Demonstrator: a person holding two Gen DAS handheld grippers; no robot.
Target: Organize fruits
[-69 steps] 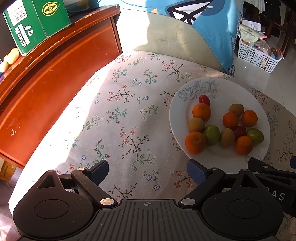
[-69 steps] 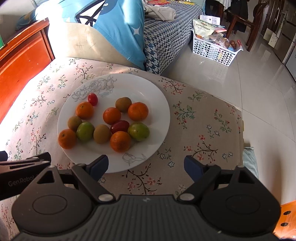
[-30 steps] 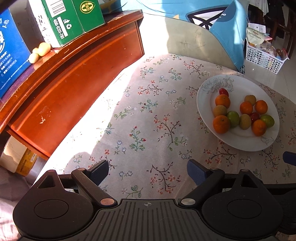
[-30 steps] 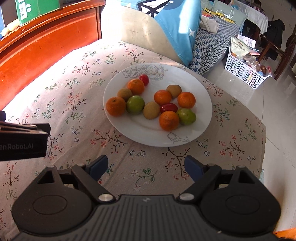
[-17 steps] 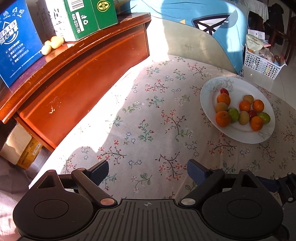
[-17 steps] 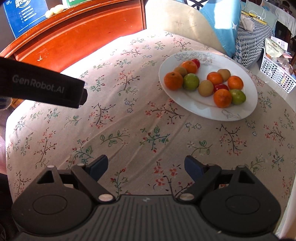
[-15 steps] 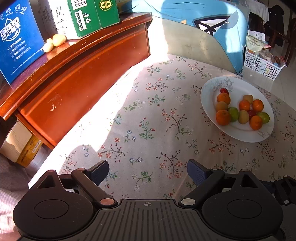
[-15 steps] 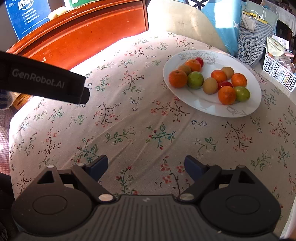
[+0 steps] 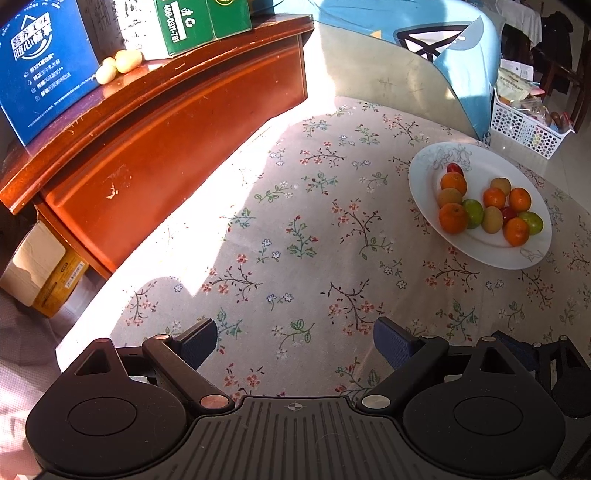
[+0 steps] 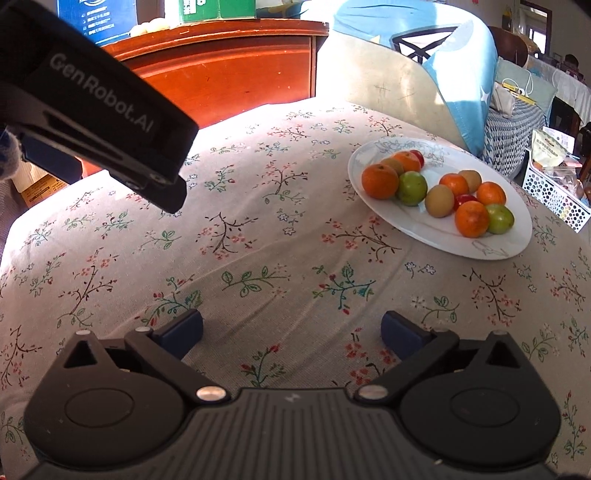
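A white plate (image 9: 428, 173) (image 10: 436, 236) sits on the floral tablecloth, far right in the left wrist view and upper right in the right wrist view. On it lie several fruits: oranges (image 9: 453, 218) (image 10: 379, 181), green fruits (image 9: 473, 213) (image 10: 412, 187), brownish kiwis (image 10: 439, 200) and small red ones (image 9: 454, 168). My left gripper (image 9: 295, 341) is open and empty over the cloth, well short of the plate. My right gripper (image 10: 291, 328) hangs low over the cloth near the table's front, its jaws opening wide with nothing between them. The left gripper's body (image 10: 107, 107) crosses the upper left of the right wrist view.
A red-brown wooden cabinet (image 9: 177, 122) borders the table on the left, carrying a blue box (image 9: 40, 62), a green box (image 9: 192, 22) and small pale fruits (image 9: 122, 62). A blue-covered chair back (image 9: 406, 55) stands behind the table. A white basket (image 9: 524, 129) sits on the floor at right.
Both grippers have drawn back from the plate, which now looks smaller and farther off. The right gripper has dropped nearer the cloth and its jaws stand a little wider.
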